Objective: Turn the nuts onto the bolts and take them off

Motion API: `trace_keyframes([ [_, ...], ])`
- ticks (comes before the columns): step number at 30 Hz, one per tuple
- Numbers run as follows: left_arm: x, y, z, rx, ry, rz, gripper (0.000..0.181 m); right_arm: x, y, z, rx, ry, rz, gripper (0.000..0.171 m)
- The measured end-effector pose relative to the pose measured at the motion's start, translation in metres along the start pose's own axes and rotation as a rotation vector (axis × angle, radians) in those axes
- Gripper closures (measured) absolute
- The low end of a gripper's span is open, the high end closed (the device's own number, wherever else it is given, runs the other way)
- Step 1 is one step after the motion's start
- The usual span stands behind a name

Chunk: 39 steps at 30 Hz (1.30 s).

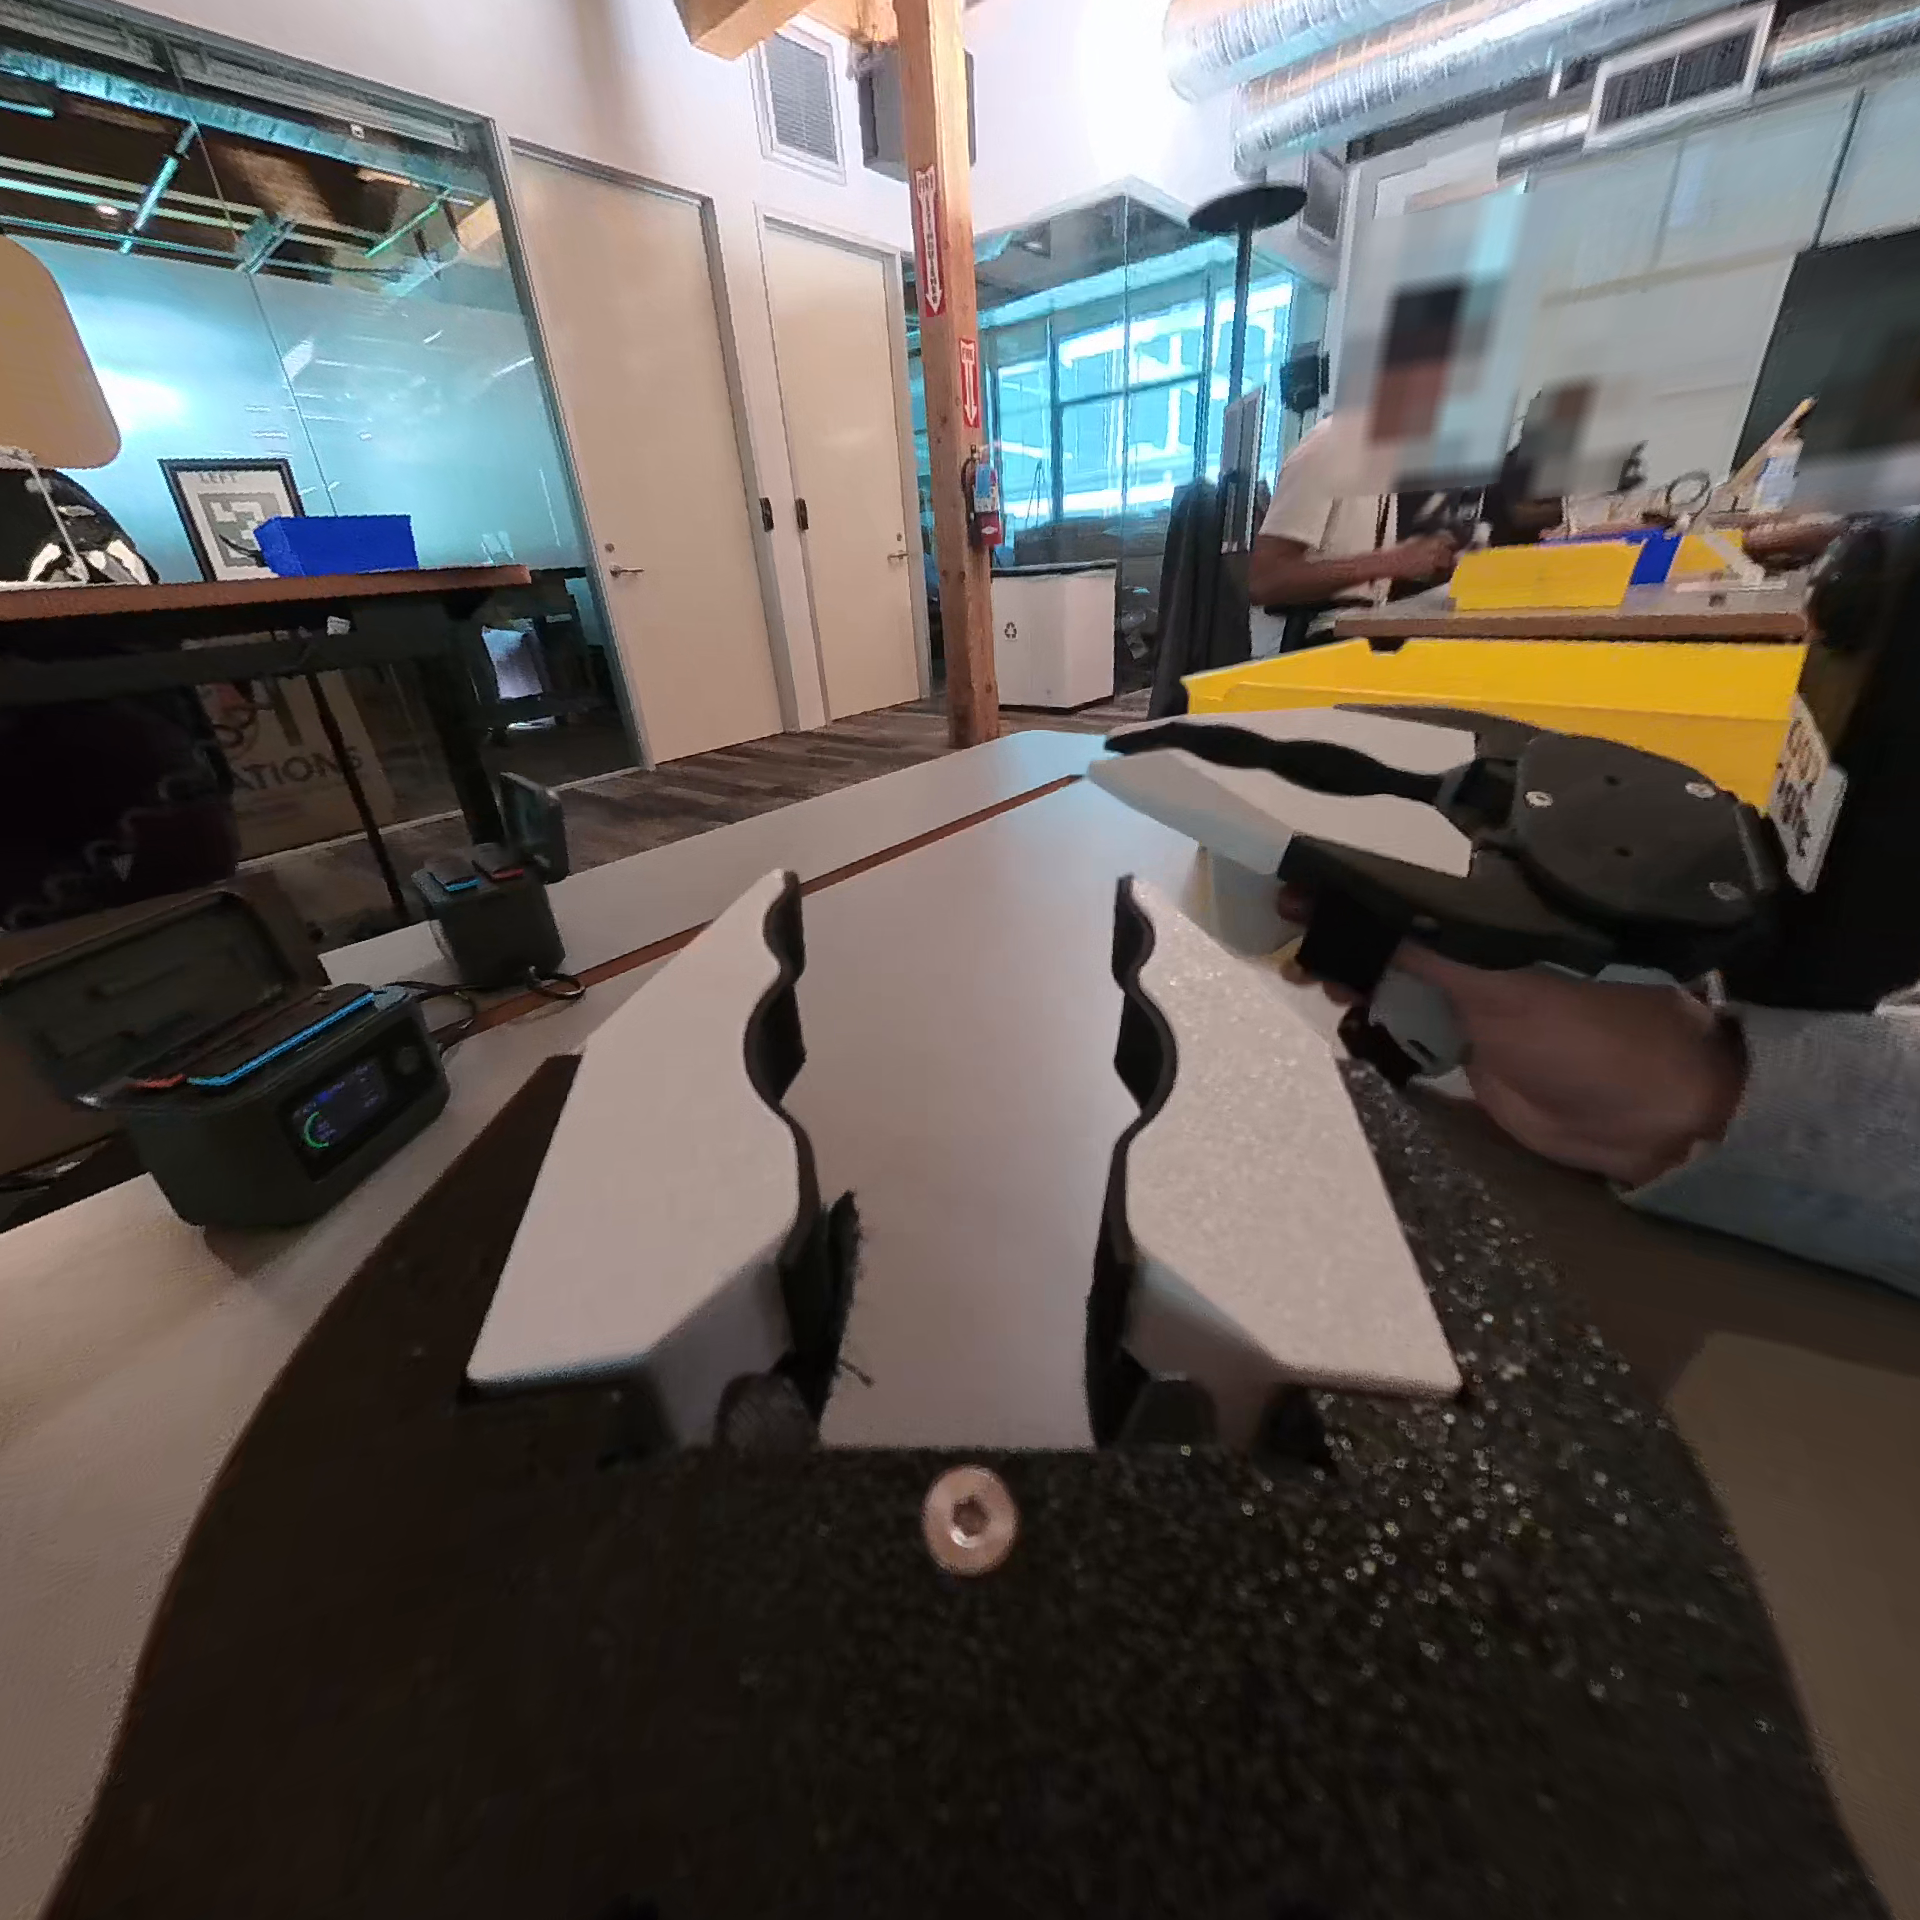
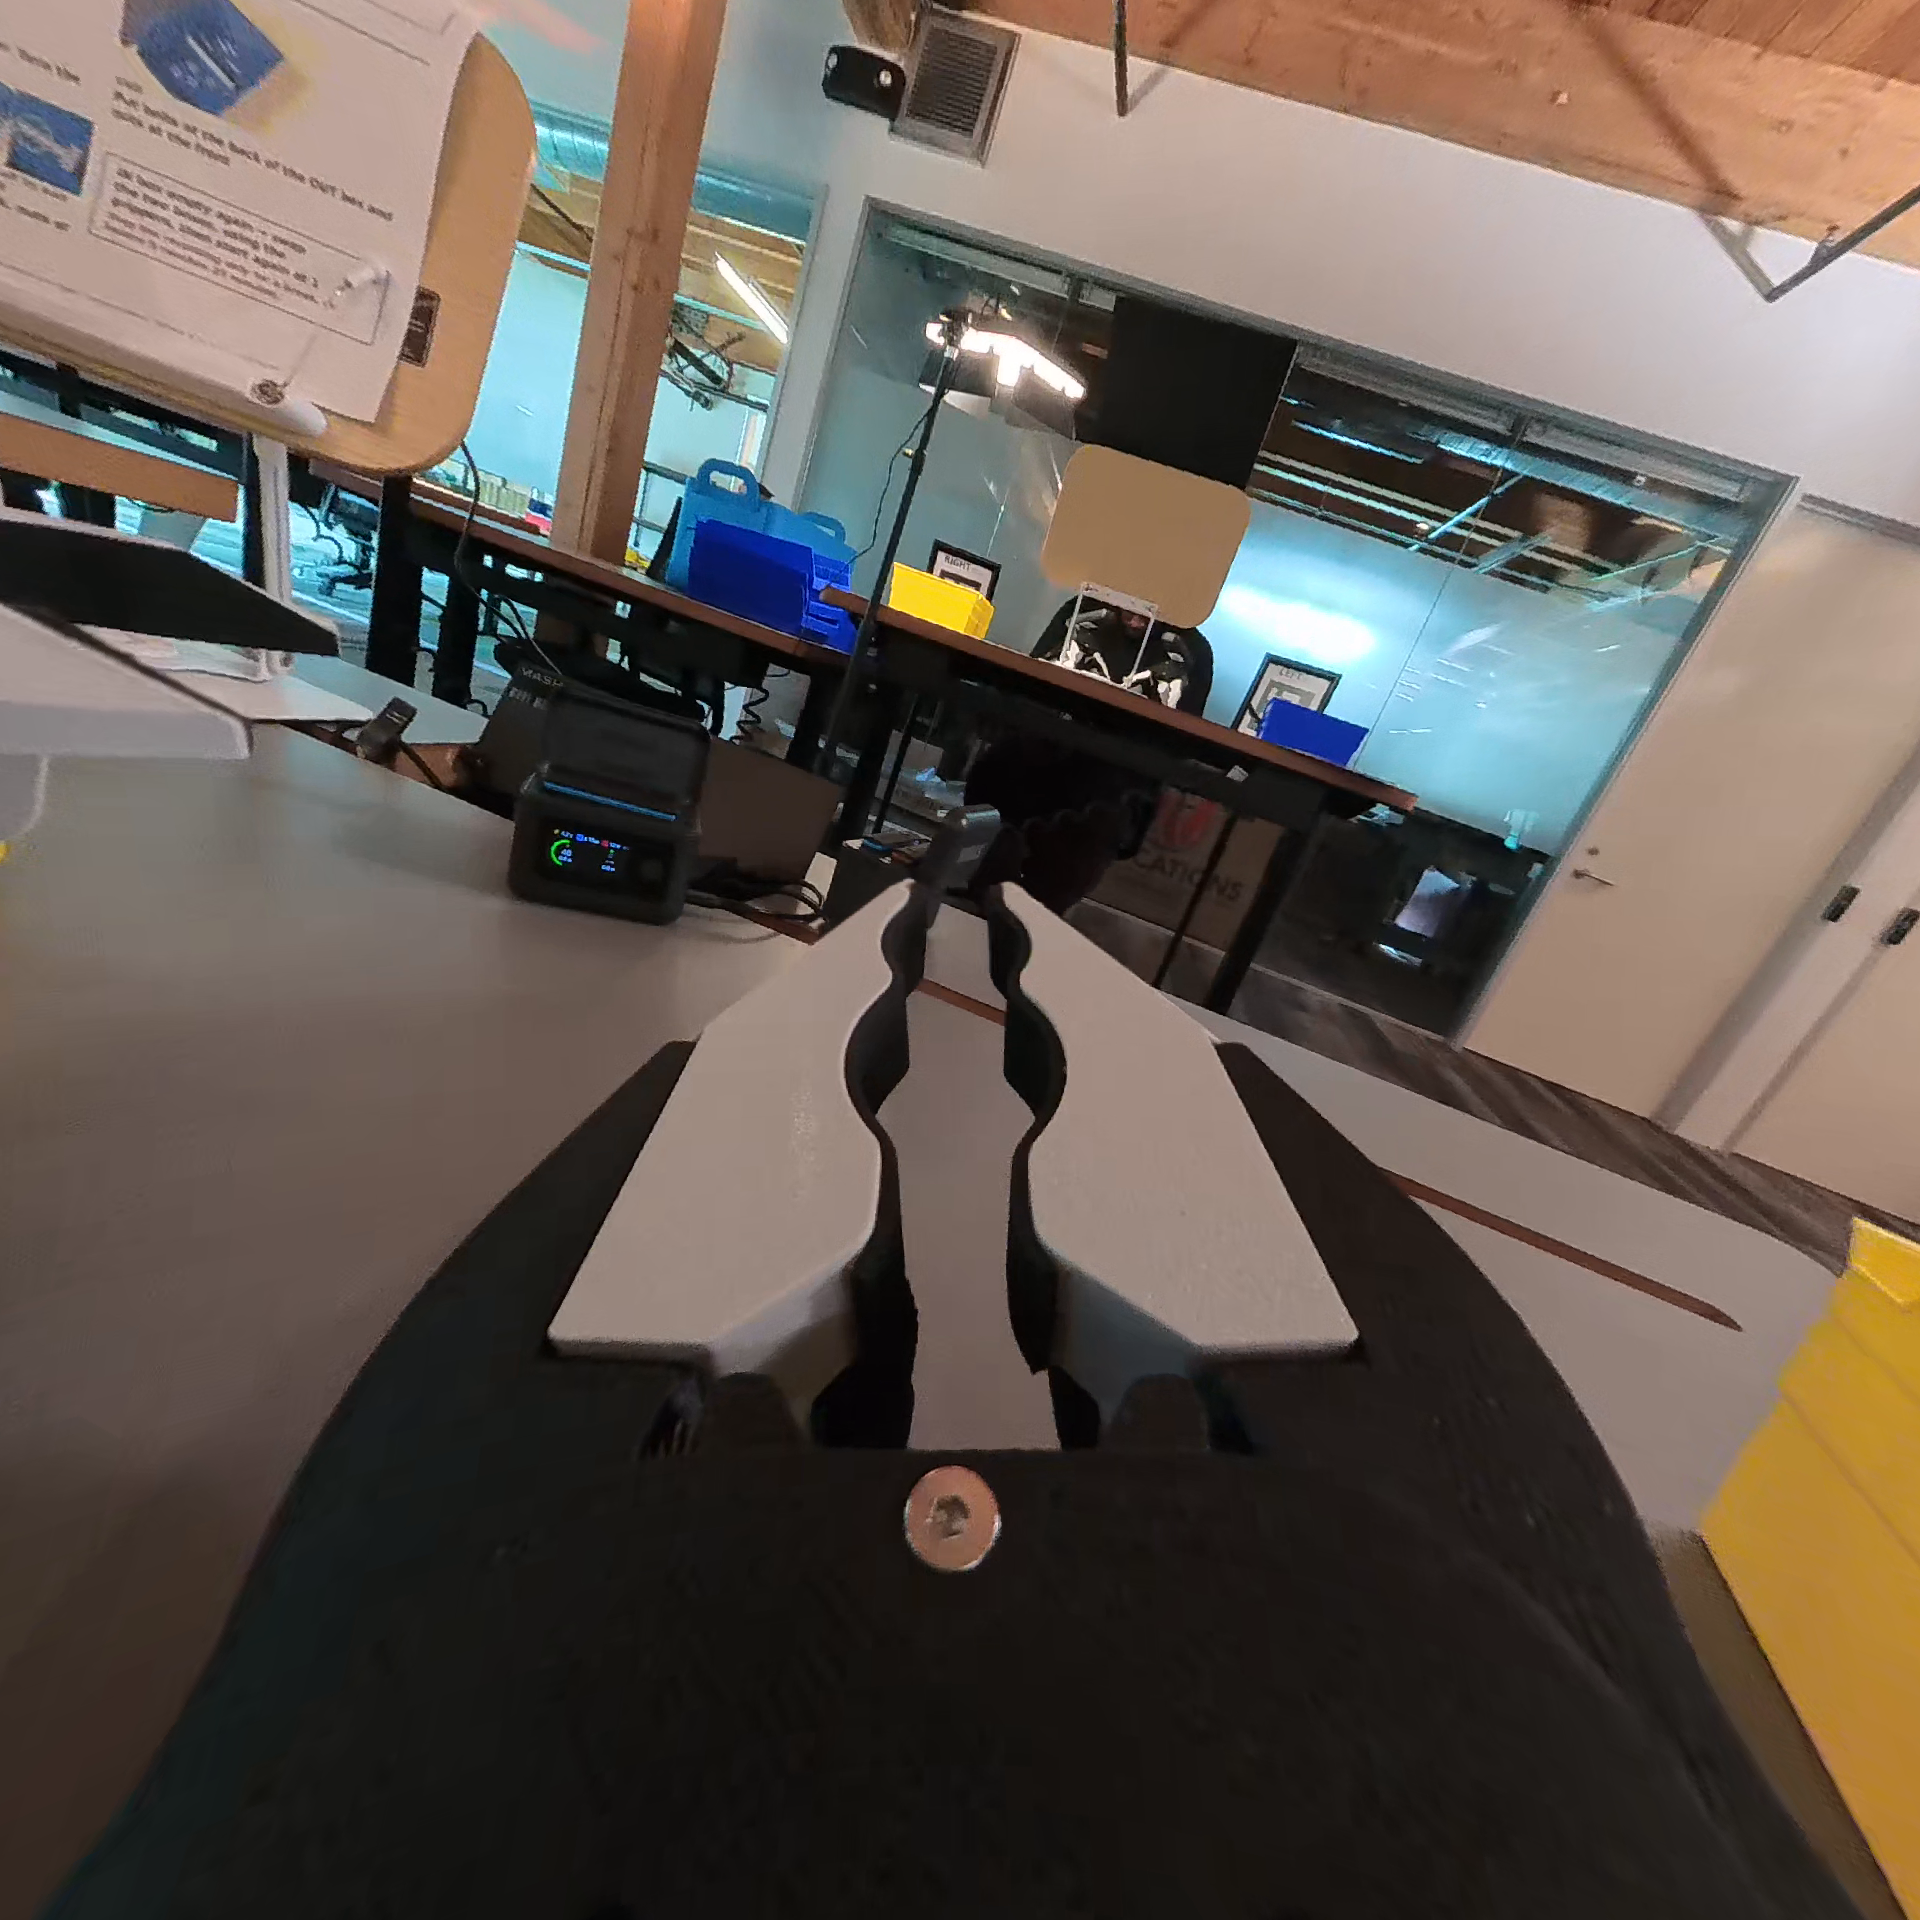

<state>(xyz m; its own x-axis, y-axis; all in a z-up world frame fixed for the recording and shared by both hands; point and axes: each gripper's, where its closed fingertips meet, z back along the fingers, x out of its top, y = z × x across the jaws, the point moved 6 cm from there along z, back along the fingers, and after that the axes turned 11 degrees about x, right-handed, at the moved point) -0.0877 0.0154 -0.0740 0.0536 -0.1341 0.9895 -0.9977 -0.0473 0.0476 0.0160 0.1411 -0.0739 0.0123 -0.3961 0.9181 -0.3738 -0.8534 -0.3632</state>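
No nuts or bolts show in either view. My left gripper (image 1: 956, 894) is open wide and empty, held low over the grey table (image 1: 125, 1371). My right gripper (image 2: 956, 896) has its fingers a narrow gap apart with nothing between them, also low over the table (image 2: 260, 1039). The right gripper also shows side-on in the left wrist view (image 1: 1117, 753), held by a hand (image 1: 1579, 1081), just right of and beyond the left gripper's tips. A yellow bin (image 1: 1507, 686) stands behind it; its contents are hidden.
A black charger case with a lit screen (image 1: 291, 1101) (image 2: 603, 831) and a smaller black box (image 1: 488, 914) sit at the table's left edge with cables. The yellow bin's corner (image 2: 1849, 1507) is at the right. A stand with an instruction sheet (image 2: 208, 208) rises at left. A person (image 1: 1320, 520) sits at another table. Tip to tip, the grippers are about 11 cm apart.
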Motion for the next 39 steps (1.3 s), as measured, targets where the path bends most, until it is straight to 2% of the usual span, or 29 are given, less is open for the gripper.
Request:
trace_keyframes([
  [6,0.025,-0.005,0.017,0.128,-0.022,-0.173,0.117,0.004,0.006,0.0,0.044,-0.043,0.03,0.135],
  [10,0.059,-0.012,0.048,0.131,-0.038,-0.18,0.152,-0.004,-0.006,-0.002,-0.042,0.011,0.011,0.083],
  [11,0.066,-0.009,0.056,0.158,-0.014,-0.185,0.15,-0.006,-0.008,-0.003,-0.053,0.019,-0.006,0.08],
  [13,0.079,0.004,0.068,0.229,0.096,-0.23,0.13,-0.006,-0.01,-0.003,-0.065,0.014,-0.012,0.08],
  [15,0.088,0.029,0.079,0.315,0.307,-0.253,0.116,-0.006,-0.008,-0.004,-0.058,0.017,-0.01,0.08],
  [19,0.104,0.1,0.098,0.519,0.66,-0.192,0.125,-0.006,-0.004,-0.008,-0.035,0.017,-0.007,0.078],
  [21,0.093,0.141,0.106,0.603,0.906,-0.089,0.127,-0.007,-0.003,-0.009,-0.03,0.02,-0.002,0.078],
  [23,0.071,0.174,0.112,0.608,1.151,0.042,0.13,-0.007,-0.003,-0.009,-0.03,0.02,-0.001,0.078],
  [25,0.049,0.197,0.114,0.542,1.288,0.182,0.132,-0.007,-0.003,-0.008,-0.03,0.016,-0.005,0.078],
  [27,0.03,0.212,0.122,0.542,1.433,0.328,0.132,-0.007,-0.002,-0.007,-0.026,0.015,-0.004,0.078],
  [30,0.008,0.228,0.127,0.571,1.498,0.37,0.142,-0.007,-0.002,-0.006,-0.024,0.018,0.002,0.078],
  [34,-0.016,0.241,0.138,0.645,1.614,0.342,0.145,-0.007,0.0,-0.007,-0.016,0.017,0.004,0.078],
  [36,-0.024,0.242,0.141,0.643,1.655,0.328,0.146,-0.007,0.0,-0.007,-0.016,0.017,0.004,0.078],
  [39,-0.029,0.243,0.14,0.645,1.686,0.293,0.158,-0.007,0.0,-0.007,-0.015,0.015,0.004,0.078],
])
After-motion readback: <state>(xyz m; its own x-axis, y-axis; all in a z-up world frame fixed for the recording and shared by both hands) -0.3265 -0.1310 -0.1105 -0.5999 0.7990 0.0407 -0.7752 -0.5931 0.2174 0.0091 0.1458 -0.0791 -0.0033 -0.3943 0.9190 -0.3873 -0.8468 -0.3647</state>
